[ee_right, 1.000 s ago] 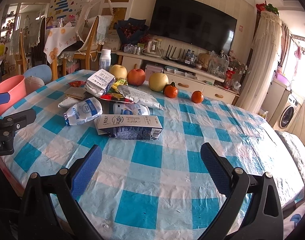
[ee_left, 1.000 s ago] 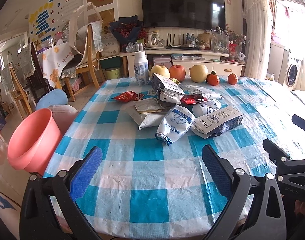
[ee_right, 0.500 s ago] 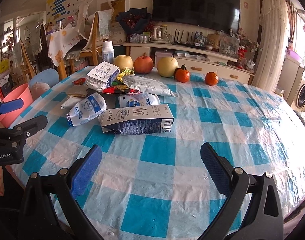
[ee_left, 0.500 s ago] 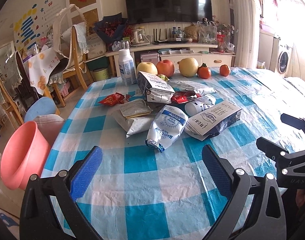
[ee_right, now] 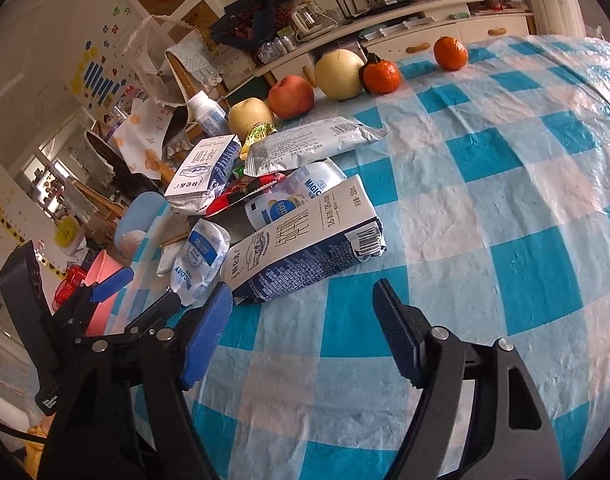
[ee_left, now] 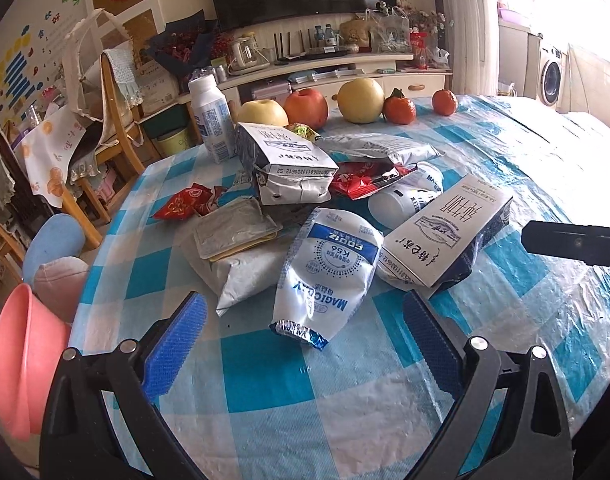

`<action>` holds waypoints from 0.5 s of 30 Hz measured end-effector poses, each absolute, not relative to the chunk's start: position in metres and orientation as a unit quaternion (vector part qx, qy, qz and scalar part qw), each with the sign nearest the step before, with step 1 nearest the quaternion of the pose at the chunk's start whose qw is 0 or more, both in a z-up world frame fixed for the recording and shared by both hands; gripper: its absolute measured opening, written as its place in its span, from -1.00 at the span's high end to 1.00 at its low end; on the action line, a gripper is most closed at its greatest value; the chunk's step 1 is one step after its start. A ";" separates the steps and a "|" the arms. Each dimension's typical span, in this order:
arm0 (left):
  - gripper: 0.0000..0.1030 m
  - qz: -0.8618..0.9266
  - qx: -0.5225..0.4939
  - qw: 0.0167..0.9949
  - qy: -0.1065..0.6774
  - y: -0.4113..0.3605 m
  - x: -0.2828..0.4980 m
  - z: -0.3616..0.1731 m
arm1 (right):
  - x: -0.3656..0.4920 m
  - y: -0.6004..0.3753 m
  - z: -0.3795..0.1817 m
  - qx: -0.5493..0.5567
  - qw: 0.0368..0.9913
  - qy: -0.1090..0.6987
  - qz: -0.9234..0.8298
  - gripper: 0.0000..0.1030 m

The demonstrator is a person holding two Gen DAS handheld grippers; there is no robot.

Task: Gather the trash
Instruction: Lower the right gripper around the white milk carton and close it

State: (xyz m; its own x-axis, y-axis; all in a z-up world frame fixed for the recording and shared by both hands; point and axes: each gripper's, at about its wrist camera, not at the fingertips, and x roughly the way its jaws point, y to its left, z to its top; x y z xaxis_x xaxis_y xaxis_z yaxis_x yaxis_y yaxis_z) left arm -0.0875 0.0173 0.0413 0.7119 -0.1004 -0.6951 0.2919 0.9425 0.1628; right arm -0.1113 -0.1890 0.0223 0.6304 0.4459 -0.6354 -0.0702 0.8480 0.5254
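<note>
We see the left gripper (ee_left: 303, 326) with its jaws spread wide and nothing between the pads; it hangs over the checked tablecloth (ee_left: 289, 384), just short of a white and blue pouch (ee_left: 329, 276). The right gripper (ee_right: 301, 330) has its jaws about half open, having just been closing, and they grip nothing; only bare cloth lies between them. Its left pad sits close to the near corner of a long milk carton (ee_right: 305, 244) lying on its side, and we cannot tell if they touch.

The trash lies in one heap near the table's left edge. We count two cartons: the long one and a squashed carton (ee_left: 289, 168) behind it. There are two white and blue pouches, the near one and a second pouch (ee_left: 405, 200) half hidden behind the long carton. We count two red wrappers, a crumpled wrapper (ee_left: 183, 202) at the left and a torn wrapper (ee_left: 369, 178) in the middle. A flat silver sachet (ee_left: 235, 228) rests on a grey bag (ee_left: 245, 276), and a silver packet (ee_left: 379, 150) lies at the back.

Beyond the heap stands one white bottle (ee_left: 211, 120), upright. Five fruits line the far edge: a yellow apple (ee_left: 263, 112), a red apple (ee_left: 307, 108), a pale pear (ee_left: 361, 100) and two oranges (ee_left: 399, 110). One pink bin (ee_left: 21, 364) stands below the table's left edge.
</note>
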 end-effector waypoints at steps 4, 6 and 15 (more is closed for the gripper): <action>-0.79 -0.112 0.135 0.914 0.366 0.015 -0.074 0.038 | -0.099 -0.185 0.018 0.246 0.864 0.410 0.158 -0.39; -0.64 -0.114 0.137 0.910 0.373 0.015 -0.066 0.034 | -0.092 -0.181 0.017 0.240 0.864 0.414 0.159 -0.37; -0.60 -0.126 0.131 0.902 0.392 0.011 -0.053 0.022 | -0.061 -0.173 0.014 0.201 0.879 0.412 0.130 -0.38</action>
